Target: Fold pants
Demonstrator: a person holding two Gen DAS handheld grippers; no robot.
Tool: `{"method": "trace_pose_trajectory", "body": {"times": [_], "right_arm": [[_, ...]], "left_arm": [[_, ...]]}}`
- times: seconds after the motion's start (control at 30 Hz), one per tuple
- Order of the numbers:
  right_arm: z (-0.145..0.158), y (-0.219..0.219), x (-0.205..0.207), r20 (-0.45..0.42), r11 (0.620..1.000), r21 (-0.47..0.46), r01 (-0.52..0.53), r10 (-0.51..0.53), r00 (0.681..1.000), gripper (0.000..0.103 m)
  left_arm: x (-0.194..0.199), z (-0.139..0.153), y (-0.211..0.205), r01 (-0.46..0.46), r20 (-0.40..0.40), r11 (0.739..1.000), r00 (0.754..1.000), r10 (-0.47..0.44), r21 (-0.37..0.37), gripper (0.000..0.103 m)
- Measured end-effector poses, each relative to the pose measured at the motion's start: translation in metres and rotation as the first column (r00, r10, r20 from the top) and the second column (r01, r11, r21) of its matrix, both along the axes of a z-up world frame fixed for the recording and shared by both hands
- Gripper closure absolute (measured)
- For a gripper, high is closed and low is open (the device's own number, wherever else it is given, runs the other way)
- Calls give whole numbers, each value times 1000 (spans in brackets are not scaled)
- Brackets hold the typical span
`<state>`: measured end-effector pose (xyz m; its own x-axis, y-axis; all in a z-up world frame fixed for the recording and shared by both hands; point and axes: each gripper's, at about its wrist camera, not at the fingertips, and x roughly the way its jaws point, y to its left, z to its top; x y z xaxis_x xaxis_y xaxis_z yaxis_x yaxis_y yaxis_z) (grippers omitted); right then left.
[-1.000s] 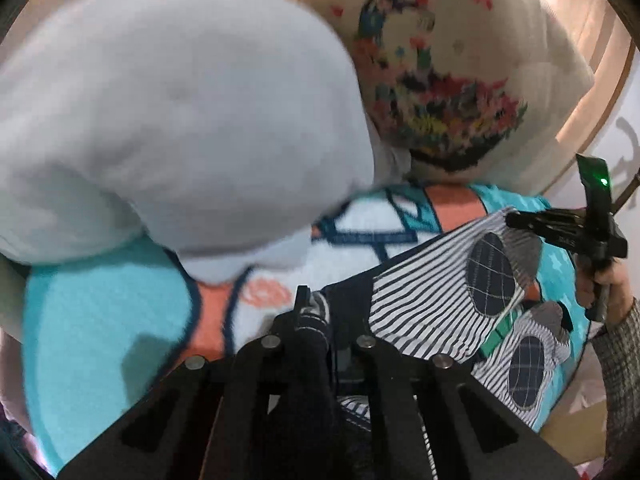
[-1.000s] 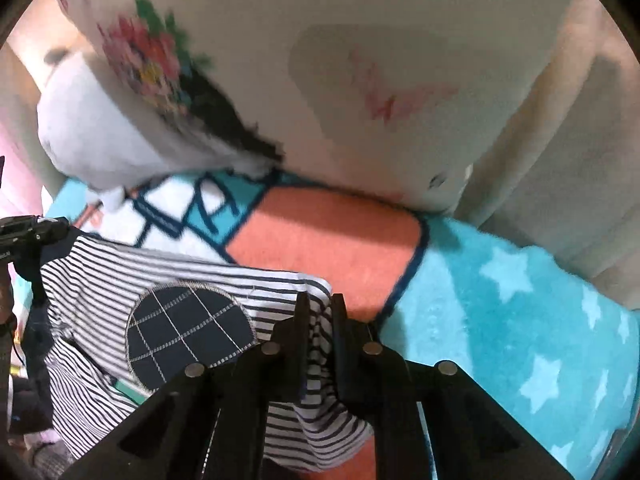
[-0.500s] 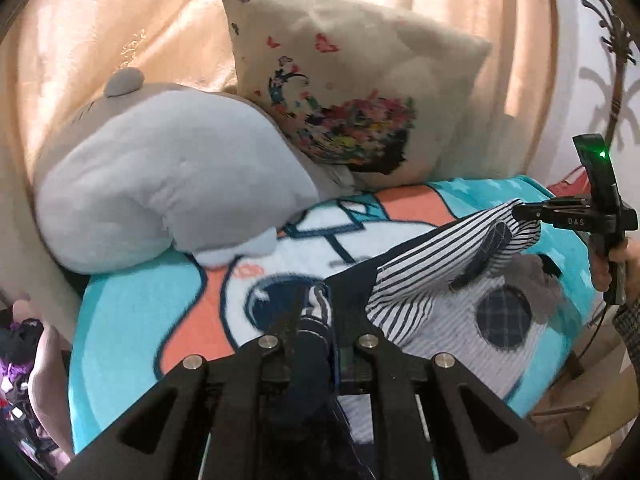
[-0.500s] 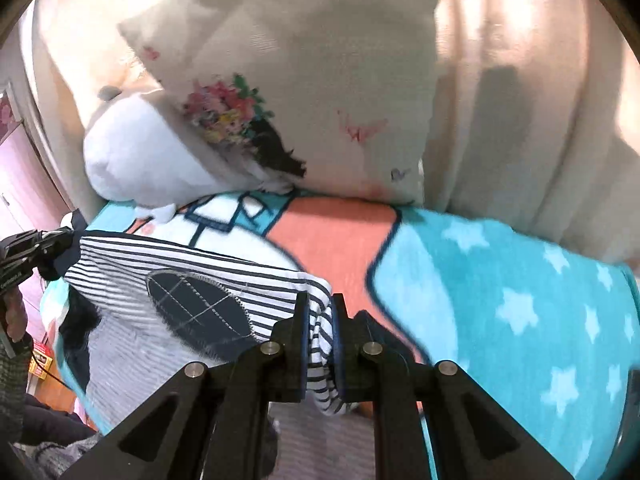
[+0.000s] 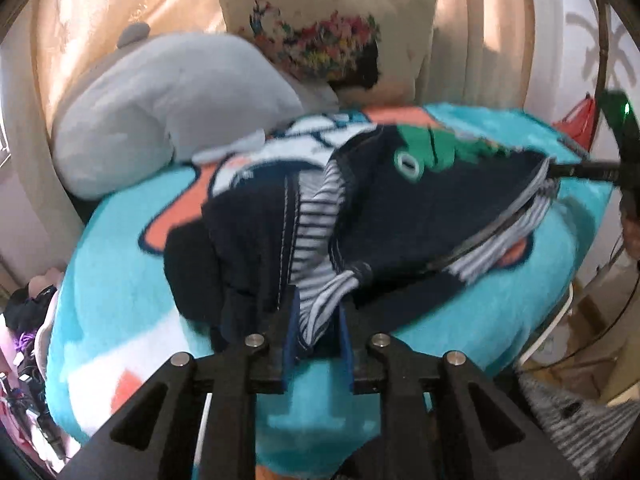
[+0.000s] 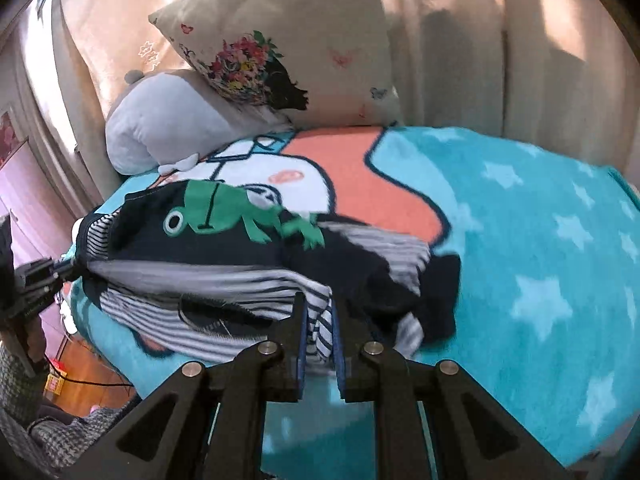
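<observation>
Pants, navy-and-white striped cotton with a green frog patch [image 5: 420,200], lay bunched on the turquoise cartoon fleece blanket [image 5: 120,280]. From the left wrist view, my left gripper [image 5: 316,316] had its jaws clamped on a striped hem so I could stretch it flat.

From the right wrist view, my right gripper [image 6: 319,330] pinched another striped edge of the pants [image 6: 224,248], near the blanket's [image 6: 540,240] front edge, to keep tension across them.

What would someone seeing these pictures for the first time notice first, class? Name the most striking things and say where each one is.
First, the navy and striped pants with a bright green frog patch, lying on the turquoise cartoon blanket. Each end of the fabric is pinched: the left claw and the right claw are both shut on it. Behind, against the curtain, a flowered pillow leans beside a grey plush toy.
</observation>
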<state>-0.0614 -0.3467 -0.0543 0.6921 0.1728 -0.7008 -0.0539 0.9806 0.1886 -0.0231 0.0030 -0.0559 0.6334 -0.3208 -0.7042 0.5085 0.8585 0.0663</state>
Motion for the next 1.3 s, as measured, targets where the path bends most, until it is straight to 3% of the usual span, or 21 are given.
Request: {"method": "trace_pose_trajectory", "body": {"times": [0.07, 0.1, 0.2, 0.27, 0.37, 0.5, 0.63, 0.7, 0.73, 0.77, 1.03, 1.13, 1.23, 1.3], "right_arm": [[-2, -1, -8, -6, 1000, 19, 15, -15, 1000, 85], [1, -2, -13, 1, 999, 27, 24, -24, 1000, 84], [20, 0, -30, 64, 997, -14, 71, -70, 996, 66], [39, 0, -39, 132, 995, -25, 102, -97, 986, 51], [55, 1, -38, 184, 991, -30, 130, -122, 975, 47], [45, 5, -17, 134, 992, -34, 122, -116, 984, 47], [12, 17, 13, 25, 970, -187, 155, -153, 988, 48], [-2, 20, 23, -16, 944, -272, 186, -198, 980, 65], [-6, 20, 24, -28, 942, -280, 185, -201, 979, 86], [-8, 21, 24, -37, 942, -282, 180, -199, 979, 91], [31, 9, 16, 71, 921, -306, 240, -229, 971, 93], [19, -2, 24, 36, 915, -310, 257, -259, 965, 93], [1, -8, 32, -5, 908, -325, 264, -281, 960, 92], [-6, -10, 34, -13, 902, -336, 271, -292, 956, 86]], "left_arm": [[-9, 1, 4, 21, -1, 1000, 1000, -21, -2, 84], [-14, 3, 8, 32, -3, 999, 999, -32, -13, 76], [-20, 15, 25, 33, -9, 996, 999, -34, -80, 54], [-20, 21, 39, 19, -14, 992, 1000, -21, -122, 53], [-17, 25, 56, -3, -33, 985, 999, -3, -174, 52], [-10, 32, 77, -75, -58, 967, 996, 63, -243, 52], [-6, 43, 82, -106, -49, 949, 994, 95, -297, 51], [-5, 49, 82, -111, -38, 943, 994, 104, -315, 49], [-4, 51, 81, -112, -35, 939, 994, 106, -327, 47], [-2, 53, 81, -115, -32, 934, 993, 111, -338, 45], [19, 53, 76, -155, -70, 907, 988, 138, -391, 40], [28, 43, 77, -195, -108, 899, 980, 166, -391, 38], [41, 32, 85, -250, -174, 873, 966, 193, -419, 37], [50, 26, 93, -289, -209, 853, 954, 216, -434, 30]]}}
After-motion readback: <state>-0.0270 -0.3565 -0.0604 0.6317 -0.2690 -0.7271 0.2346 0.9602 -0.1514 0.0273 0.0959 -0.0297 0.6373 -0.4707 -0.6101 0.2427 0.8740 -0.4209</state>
